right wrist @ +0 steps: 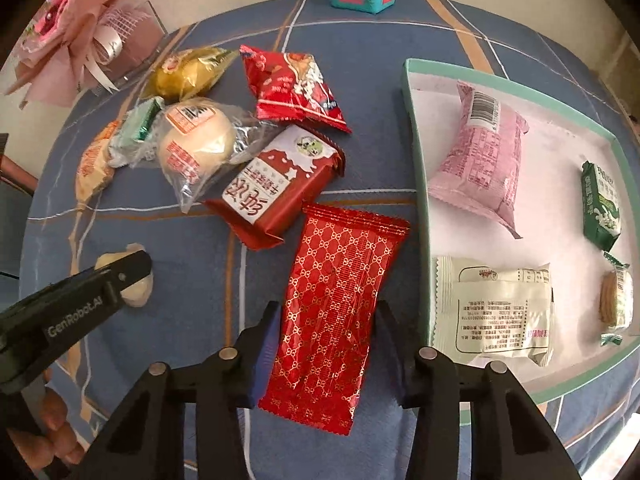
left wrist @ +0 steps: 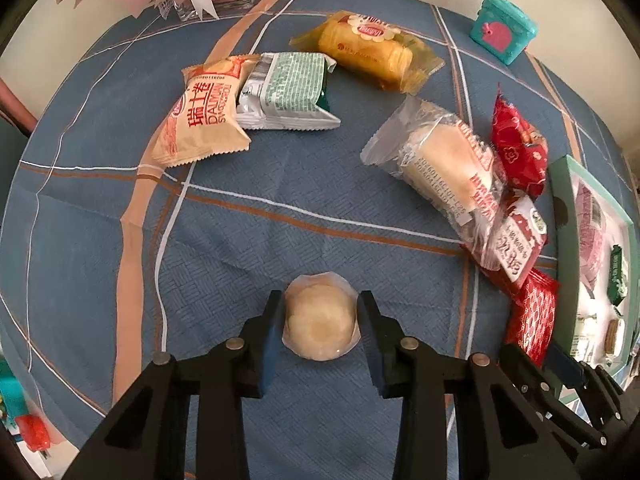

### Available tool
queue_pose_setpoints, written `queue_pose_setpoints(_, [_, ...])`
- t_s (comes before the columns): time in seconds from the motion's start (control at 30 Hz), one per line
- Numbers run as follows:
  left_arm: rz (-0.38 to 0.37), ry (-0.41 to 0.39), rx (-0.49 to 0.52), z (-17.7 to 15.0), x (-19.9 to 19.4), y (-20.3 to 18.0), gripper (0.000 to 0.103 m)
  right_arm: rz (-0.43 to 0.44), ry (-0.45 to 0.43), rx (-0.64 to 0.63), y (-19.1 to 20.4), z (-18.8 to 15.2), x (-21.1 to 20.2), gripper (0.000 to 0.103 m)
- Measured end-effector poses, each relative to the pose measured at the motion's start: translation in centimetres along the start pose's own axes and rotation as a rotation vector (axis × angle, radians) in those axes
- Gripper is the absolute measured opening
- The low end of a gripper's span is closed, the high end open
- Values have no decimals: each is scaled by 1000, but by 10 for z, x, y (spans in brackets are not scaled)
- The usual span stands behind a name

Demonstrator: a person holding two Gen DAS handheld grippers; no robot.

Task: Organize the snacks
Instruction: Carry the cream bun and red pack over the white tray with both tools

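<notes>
My left gripper (left wrist: 320, 316) is shut on a round pale pastry (left wrist: 321, 317) in clear wrap, low over the blue tablecloth; the pastry also shows in the right wrist view (right wrist: 138, 290). My right gripper (right wrist: 326, 332) is shut on a red gold-patterned packet (right wrist: 334, 312) that lies beside the tray. The green-rimmed white tray (right wrist: 420, 168) holds a pink packet (right wrist: 480, 156), a white packet (right wrist: 496, 308), a green packet (right wrist: 602, 204) and a biscuit pack (right wrist: 616, 300).
Loose snacks lie on the cloth: a cream roll packet (left wrist: 200, 116), a green-white packet (left wrist: 292, 92), a yellow cake (left wrist: 368, 50), a clear-wrapped bun (left wrist: 448, 168) and red packets (left wrist: 518, 144). A teal toy house (left wrist: 502, 28) and a pink bouquet (right wrist: 76, 28) stand at the back.
</notes>
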State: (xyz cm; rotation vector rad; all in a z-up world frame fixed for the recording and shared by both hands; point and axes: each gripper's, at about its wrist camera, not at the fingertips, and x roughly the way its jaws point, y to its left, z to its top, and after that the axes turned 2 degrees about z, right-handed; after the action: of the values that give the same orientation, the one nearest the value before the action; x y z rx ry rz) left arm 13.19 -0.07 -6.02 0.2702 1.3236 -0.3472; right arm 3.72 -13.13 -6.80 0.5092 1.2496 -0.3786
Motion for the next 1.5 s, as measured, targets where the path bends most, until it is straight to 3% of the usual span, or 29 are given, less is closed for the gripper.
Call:
queue_pose_setpoints(0.43, [-21, -88, -9, 4, -39, -6, 38, 84, -96, 11, -16, -6, -63, 48])
queue_pose_setpoints(0.67, [-43, -149, 7, 7, -68, -26, 38, 64, -136, 38, -34, -5, -79, 48])
queue_pose_setpoints(1.07, [-106, -187, 181, -4, -83, -127, 38, -52, -185, 195, -120, 6, -93, 48])
queue_pose_setpoints(1.27, [-149, -194, 308, -15, -82, -189, 38, -80, -206, 253, -162, 6, -100, 49])
queue_pose_setpoints(1.5, [-172, -169, 375, -27, -72, -233, 38, -96, -217, 322, -201, 6, -101, 49])
